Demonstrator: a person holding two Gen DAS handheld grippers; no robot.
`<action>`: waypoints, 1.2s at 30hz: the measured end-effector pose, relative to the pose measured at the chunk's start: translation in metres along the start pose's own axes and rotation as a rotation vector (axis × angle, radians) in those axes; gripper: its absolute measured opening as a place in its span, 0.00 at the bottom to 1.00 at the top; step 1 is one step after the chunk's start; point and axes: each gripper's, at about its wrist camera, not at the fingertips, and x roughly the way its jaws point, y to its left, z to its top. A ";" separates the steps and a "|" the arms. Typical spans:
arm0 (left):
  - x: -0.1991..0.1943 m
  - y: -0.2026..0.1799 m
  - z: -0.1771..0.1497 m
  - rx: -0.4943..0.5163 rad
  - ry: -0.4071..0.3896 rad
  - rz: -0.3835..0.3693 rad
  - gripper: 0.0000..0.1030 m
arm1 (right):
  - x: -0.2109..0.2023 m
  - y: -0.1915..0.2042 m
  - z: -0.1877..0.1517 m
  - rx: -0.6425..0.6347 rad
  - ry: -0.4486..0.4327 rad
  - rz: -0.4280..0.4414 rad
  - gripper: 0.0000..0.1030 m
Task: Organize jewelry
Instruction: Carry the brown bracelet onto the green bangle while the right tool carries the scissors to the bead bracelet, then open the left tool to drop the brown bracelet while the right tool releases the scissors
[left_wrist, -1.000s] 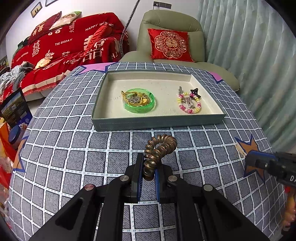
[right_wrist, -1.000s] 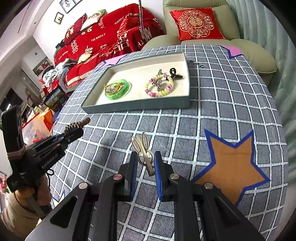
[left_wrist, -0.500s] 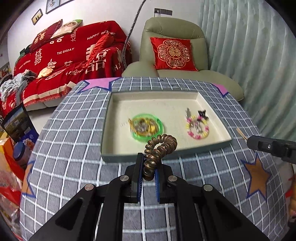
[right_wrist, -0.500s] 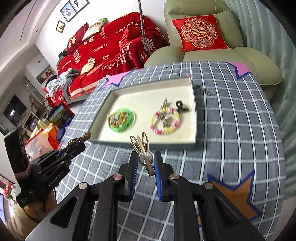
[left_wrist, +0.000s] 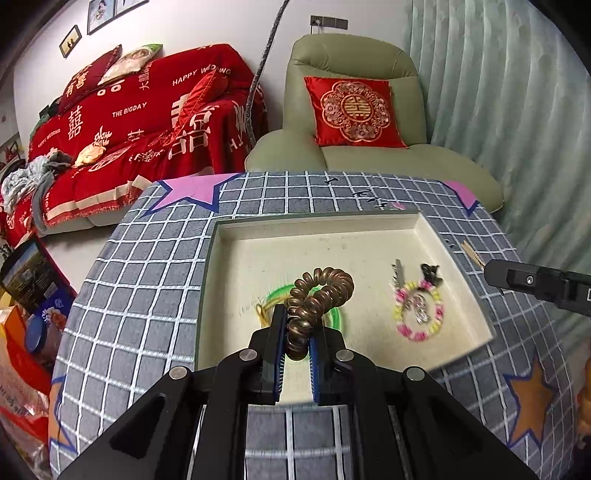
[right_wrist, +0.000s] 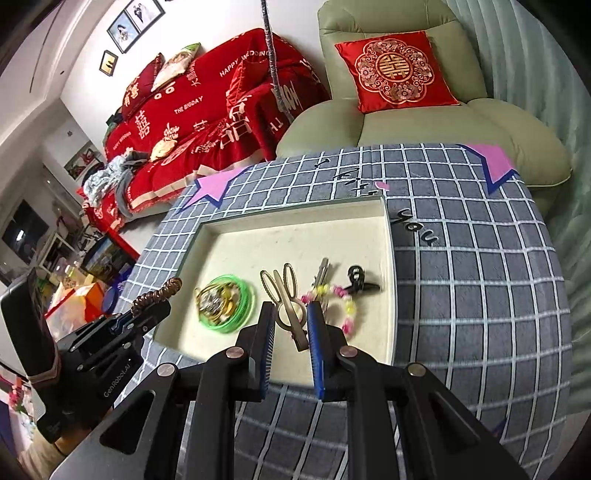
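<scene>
My left gripper (left_wrist: 298, 332) is shut on a brown spiral hair tie (left_wrist: 319, 295), held above the near left part of the cream-lined tray (left_wrist: 317, 229). My right gripper (right_wrist: 291, 325) is shut on a gold hair clip (right_wrist: 282, 291) over the tray's (right_wrist: 295, 218) near edge. In the tray lie a green ring dish (right_wrist: 242, 306) with gold pieces, a pink-and-yellow bead bracelet (left_wrist: 417, 317), a silver clip (left_wrist: 397, 271) and a small black claw clip (right_wrist: 358, 278). The left gripper (right_wrist: 155, 306) with the spiral tie (right_wrist: 159, 293) shows at the left of the right wrist view.
The tray sits on a round table with a grey checked cloth (right_wrist: 480, 295) bearing star patches. Behind the table stand a green armchair (left_wrist: 354, 110) with a red cushion and a sofa under a red blanket (left_wrist: 140, 122). Bags and boxes (left_wrist: 26, 302) crowd the floor at left.
Both grippers have moved forward and slightly up, from over the bare cloth to above the tray's near edge, each still holding its piece.
</scene>
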 end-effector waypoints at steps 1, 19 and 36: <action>0.005 0.000 0.001 -0.001 0.006 0.002 0.20 | 0.004 -0.001 0.001 0.002 0.004 -0.004 0.19; 0.062 -0.007 -0.002 0.021 0.082 0.033 0.20 | 0.056 -0.023 0.004 0.041 0.056 -0.038 0.19; 0.075 -0.015 -0.009 0.062 0.106 0.076 0.20 | 0.078 -0.020 -0.011 0.021 0.087 -0.082 0.20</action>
